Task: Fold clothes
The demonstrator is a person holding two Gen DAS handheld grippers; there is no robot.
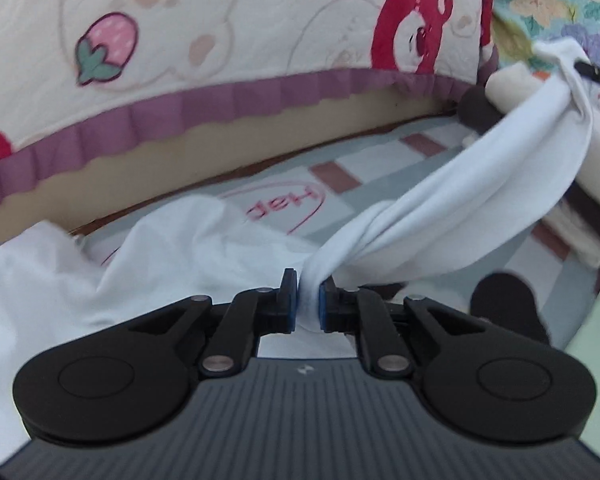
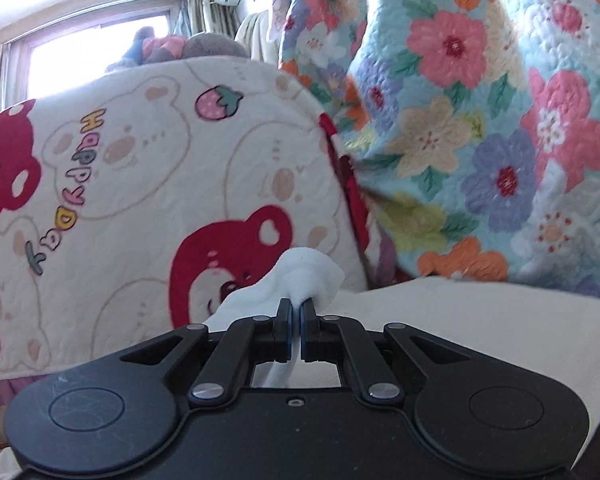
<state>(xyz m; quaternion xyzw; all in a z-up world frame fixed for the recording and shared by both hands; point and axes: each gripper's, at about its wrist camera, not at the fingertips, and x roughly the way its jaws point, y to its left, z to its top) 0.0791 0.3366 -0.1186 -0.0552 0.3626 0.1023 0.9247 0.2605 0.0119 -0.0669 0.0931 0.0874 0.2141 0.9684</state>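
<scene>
In the left wrist view, the left claw (image 1: 309, 300) pinches a bunched edge of the white garment (image 1: 440, 208), which stretches up to the far right and spills left over the checked bed sheet (image 1: 364, 168). In the right wrist view, the right claw (image 2: 297, 330) is clamped on another bunch of the white garment (image 2: 306, 274), held up before the bear-print quilt (image 2: 140, 200).

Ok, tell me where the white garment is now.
The white garment hangs stretched between the left gripper and the right gripper, above the checked mat.

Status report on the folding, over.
Left gripper and right gripper both shut on white garment. Garment stretched between them, part lying on the mat. Nothing blocking.
</scene>
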